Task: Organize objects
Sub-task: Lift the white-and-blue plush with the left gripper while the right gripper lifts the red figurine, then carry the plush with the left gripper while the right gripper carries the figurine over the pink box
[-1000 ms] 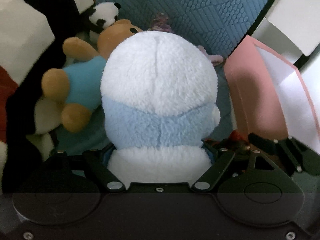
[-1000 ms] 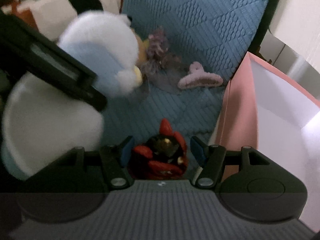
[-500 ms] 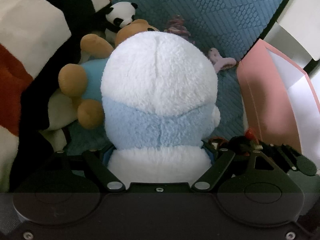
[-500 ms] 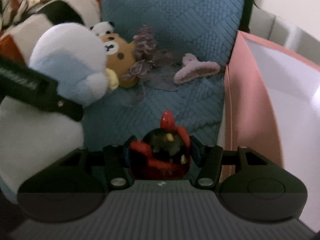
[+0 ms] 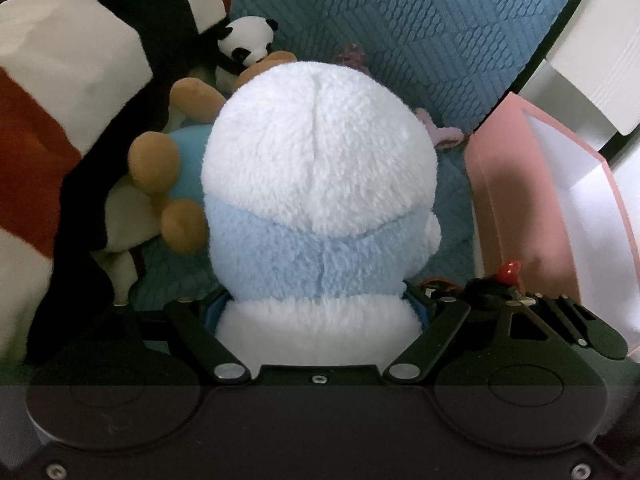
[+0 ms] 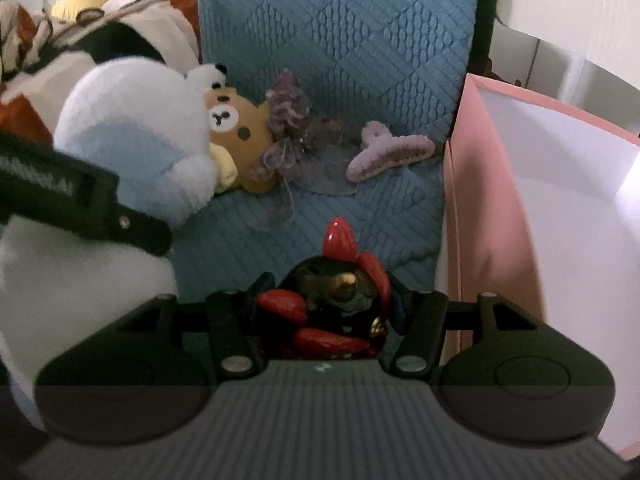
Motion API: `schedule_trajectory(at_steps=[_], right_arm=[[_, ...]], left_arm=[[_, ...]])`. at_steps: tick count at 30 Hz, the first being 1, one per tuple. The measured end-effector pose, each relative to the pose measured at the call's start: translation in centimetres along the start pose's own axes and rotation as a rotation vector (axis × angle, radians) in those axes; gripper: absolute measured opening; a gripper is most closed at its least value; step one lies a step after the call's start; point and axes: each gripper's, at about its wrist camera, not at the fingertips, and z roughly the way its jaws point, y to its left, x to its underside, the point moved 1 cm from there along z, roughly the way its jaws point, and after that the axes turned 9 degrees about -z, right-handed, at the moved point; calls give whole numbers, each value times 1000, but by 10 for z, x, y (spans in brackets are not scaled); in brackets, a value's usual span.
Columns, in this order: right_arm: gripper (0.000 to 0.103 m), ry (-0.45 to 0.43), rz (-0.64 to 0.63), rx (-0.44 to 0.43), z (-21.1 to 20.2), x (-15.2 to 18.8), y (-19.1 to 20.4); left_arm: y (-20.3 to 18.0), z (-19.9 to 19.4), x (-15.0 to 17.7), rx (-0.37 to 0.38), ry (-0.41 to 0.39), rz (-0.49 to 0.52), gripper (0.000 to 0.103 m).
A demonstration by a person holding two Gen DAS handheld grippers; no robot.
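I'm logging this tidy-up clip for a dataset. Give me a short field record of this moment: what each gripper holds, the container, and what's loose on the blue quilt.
left gripper: shut on white and blue plush
right gripper: shut on black and red figurine
container: pink box, open, white inside, to the right of the quilt
surface: blue quilt
loose on quilt: brown teddy bear, purple ruffled scrunchie, pink hair claw
also visible: small panda plush

Your left gripper (image 5: 318,312) is matte black with 2 silver pivot screws; your right gripper (image 6: 322,312) has a ribbed grey base.
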Motion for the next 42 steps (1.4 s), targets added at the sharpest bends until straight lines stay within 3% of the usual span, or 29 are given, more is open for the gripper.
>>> schedule_trajectory(at_steps=[17, 26, 42], right_arm=[[59, -16, 31, -7, -87, -23, -17], [59, -50, 52, 11, -120, -40, -45], [59, -145, 15, 24, -154, -87, -95]], left_arm=[[-12, -72, 18, 33, -19, -43, 81], [-31, -95, 13, 56, -43, -64, 81], [-108, -137, -24, 143, -133, -52, 81]])
